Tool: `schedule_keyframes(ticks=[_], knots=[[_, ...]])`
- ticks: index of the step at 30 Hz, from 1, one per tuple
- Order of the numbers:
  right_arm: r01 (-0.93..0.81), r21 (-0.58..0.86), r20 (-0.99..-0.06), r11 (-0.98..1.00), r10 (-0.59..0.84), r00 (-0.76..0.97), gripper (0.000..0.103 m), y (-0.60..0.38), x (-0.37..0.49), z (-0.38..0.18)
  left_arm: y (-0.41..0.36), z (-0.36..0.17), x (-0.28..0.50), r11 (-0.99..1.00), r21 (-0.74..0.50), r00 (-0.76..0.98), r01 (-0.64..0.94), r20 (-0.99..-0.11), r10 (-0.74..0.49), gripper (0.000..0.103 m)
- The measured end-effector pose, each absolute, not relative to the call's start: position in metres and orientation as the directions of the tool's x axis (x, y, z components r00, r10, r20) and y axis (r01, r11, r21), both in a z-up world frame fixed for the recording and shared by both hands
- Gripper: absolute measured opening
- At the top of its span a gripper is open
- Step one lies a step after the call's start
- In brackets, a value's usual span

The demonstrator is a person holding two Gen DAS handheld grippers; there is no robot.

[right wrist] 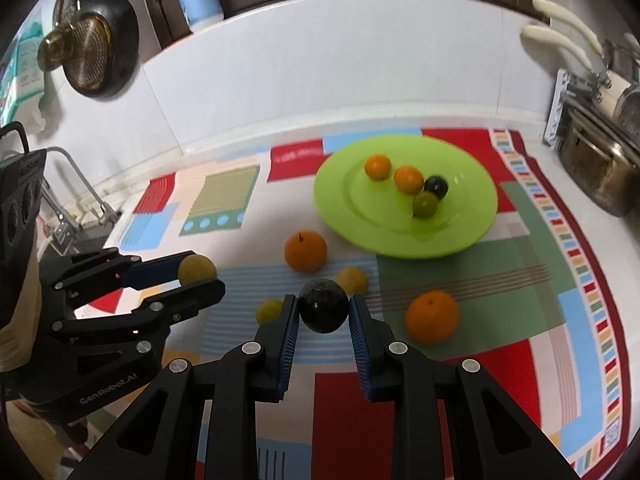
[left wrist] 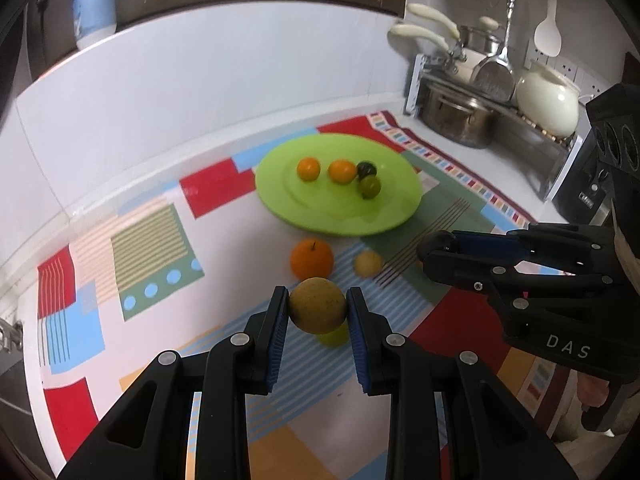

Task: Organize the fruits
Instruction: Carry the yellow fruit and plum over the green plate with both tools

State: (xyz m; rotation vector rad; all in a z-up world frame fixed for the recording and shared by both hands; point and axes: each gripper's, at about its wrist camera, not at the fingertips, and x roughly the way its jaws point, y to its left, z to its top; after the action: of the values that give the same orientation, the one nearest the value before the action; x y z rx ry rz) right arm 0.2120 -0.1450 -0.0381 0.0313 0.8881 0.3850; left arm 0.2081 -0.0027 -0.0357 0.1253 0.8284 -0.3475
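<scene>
Overhead: patterned cloth (right wrist: 440,280) on white counter | left hand-held gripper (left wrist: 317,306) grips tan fruit (left wrist: 317,305) | right hand-held gripper (right wrist: 323,310) grips dark fruit (right wrist: 323,310)

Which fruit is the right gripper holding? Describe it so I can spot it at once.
Start from the green plate on the patterned cloth and come toward the camera. The dark plum is pinched in the right gripper, above the cloth. It is the only near-black fruit off the plate; the loose fruits around it are orange or yellow.
</scene>
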Motion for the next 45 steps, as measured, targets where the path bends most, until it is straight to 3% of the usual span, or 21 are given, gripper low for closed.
schedule_keyframes(ticks=[28,45], knots=[[-0.258,0.158,-0.635,0.953,0.299,0.712,0.027,-0.18,0.257,0.024,-0.041,0.027,0.267,0.916,-0.004,0.713,0.401,-0.627,-0.314,0.029],[-0.239,0.137,-0.655,0.961,0.269,0.706,0.027,-0.192,0.319,0.019,-0.06,0.02,0.338,0.912,-0.038,0.676,0.409,-0.659,-0.331,0.029]])
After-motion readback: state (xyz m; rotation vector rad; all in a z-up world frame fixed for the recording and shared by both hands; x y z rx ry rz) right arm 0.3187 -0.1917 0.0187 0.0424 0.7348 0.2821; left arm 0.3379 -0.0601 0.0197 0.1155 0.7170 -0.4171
